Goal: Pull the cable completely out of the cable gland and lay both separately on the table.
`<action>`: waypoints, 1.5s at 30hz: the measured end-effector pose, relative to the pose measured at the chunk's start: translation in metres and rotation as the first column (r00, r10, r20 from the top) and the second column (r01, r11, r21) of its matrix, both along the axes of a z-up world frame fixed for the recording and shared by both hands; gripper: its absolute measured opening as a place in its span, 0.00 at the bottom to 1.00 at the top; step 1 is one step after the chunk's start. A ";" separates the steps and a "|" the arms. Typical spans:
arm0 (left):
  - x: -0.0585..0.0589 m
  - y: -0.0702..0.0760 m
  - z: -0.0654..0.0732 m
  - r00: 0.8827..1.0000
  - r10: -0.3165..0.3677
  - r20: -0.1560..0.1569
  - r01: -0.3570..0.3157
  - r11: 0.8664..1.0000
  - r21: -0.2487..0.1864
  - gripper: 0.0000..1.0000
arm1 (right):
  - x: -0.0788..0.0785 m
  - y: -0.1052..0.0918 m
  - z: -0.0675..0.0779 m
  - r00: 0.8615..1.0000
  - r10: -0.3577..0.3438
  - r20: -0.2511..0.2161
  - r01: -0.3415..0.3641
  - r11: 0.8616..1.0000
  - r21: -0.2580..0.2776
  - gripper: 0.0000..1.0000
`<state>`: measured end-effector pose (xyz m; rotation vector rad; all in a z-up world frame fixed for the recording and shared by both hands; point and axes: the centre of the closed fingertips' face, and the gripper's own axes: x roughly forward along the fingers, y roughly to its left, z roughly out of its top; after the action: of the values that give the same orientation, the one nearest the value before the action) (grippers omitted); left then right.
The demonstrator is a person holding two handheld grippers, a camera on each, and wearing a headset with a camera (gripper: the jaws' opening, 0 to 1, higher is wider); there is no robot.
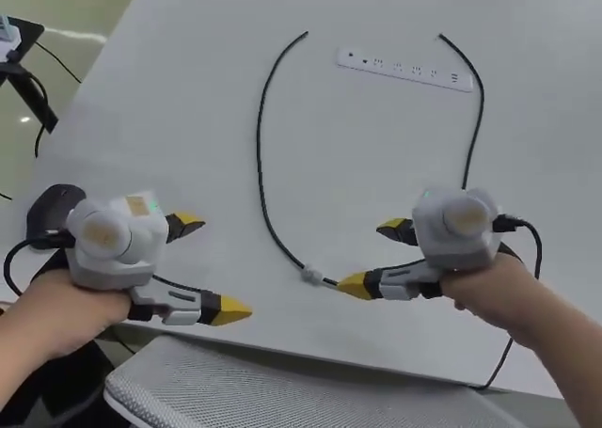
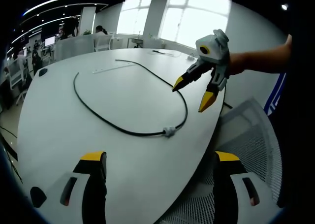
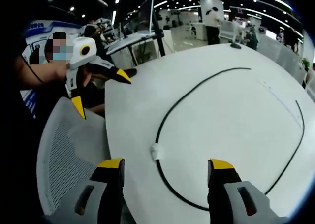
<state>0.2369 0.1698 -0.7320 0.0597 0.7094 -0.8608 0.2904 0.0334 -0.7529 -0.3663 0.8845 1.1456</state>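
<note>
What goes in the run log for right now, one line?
left tongs: open, holding nothing | right tongs: open, near cable gland | cable: threaded through gland, lying on table | pull: not begun

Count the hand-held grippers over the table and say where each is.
2. The left hand-held gripper is open at the near left edge of the table; the right hand-held gripper is open at the near right, beside the cable gland.
</note>
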 end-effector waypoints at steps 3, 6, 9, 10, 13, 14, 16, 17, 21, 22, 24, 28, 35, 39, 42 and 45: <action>0.000 0.002 -0.002 1.000 -0.001 -0.006 0.001 1.000 0.008 0.89 | -0.001 0.007 -0.006 1.000 0.022 -0.018 -0.023 1.000 -0.016 0.63; 0.001 0.003 -0.001 1.000 0.007 -0.005 -0.007 1.000 0.003 0.89 | -0.002 0.010 -0.013 0.998 0.046 -0.033 -0.047 0.998 -0.040 0.59; 0.002 0.004 -0.001 1.000 0.012 -0.007 -0.012 1.000 -0.003 0.89 | -0.001 0.012 -0.020 0.997 0.057 -0.052 -0.060 0.996 -0.059 0.54; 0.002 0.004 -0.002 1.000 0.010 -0.009 -0.010 1.000 -0.001 0.89 | -0.001 0.013 -0.022 0.997 0.061 -0.054 -0.064 0.996 -0.061 0.53; 0.001 0.004 -0.003 1.000 0.006 -0.013 -0.006 1.000 0.005 0.89 | -0.001 0.017 -0.028 0.995 0.070 -0.063 -0.075 0.995 -0.073 0.50; 0.001 0.004 -0.002 1.000 0.008 -0.015 -0.007 1.000 0.003 0.89 | -0.001 0.019 -0.030 0.995 0.073 -0.070 -0.078 0.994 -0.072 0.49; 0.001 0.005 -0.003 1.000 0.010 -0.018 -0.010 1.000 0.002 0.89 | -0.001 0.021 -0.034 0.994 0.076 -0.083 -0.083 0.994 -0.076 0.46; 0.001 0.006 -0.003 1.000 0.011 -0.018 -0.011 1.000 0.004 0.89 | -0.002 0.022 -0.035 0.993 0.078 -0.087 -0.085 0.993 -0.078 0.45; -0.002 0.008 -0.005 1.000 0.019 -0.024 -0.019 1.000 0.002 0.89 | -0.005 0.025 -0.044 0.990 0.093 -0.106 -0.104 0.990 -0.096 0.40; -0.002 0.009 -0.006 1.000 0.019 -0.025 -0.019 1.000 0.003 0.89 | -0.006 0.026 -0.046 0.989 0.096 -0.110 -0.107 0.989 -0.101 0.39; -0.004 0.010 -0.008 0.999 0.015 -0.028 -0.015 1.000 0.009 0.88 | -0.009 0.027 -0.050 0.987 0.105 -0.124 -0.118 0.987 -0.108 0.35; -0.006 0.013 -0.011 0.999 0.020 -0.035 -0.020 1.000 0.012 0.88 | -0.013 0.031 -0.055 0.985 0.110 -0.136 -0.126 0.986 -0.112 0.31; -0.006 0.016 -0.014 0.999 0.022 -0.045 -0.022 1.000 0.015 0.87 | -0.018 0.032 -0.065 0.980 0.137 -0.148 -0.157 0.977 -0.140 0.25; -0.007 0.013 -0.013 0.999 0.012 -0.042 -0.011 1.000 0.011 0.87 | -0.017 0.034 -0.065 0.979 0.138 -0.149 -0.159 0.977 -0.140 0.22; -0.007 0.015 -0.013 0.999 0.017 -0.041 -0.017 1.000 0.007 0.87 | -0.018 0.035 -0.066 0.978 0.145 -0.149 -0.166 0.976 -0.142 0.20; -0.007 0.016 -0.012 0.999 0.020 -0.040 -0.020 1.000 0.007 0.87 | -0.019 0.036 -0.069 0.976 0.155 -0.152 -0.178 0.972 -0.153 0.16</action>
<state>0.2302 0.1855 -0.7445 0.0413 0.7497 -0.8427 0.2718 0.0690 -0.8220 -0.5096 1.0916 1.2676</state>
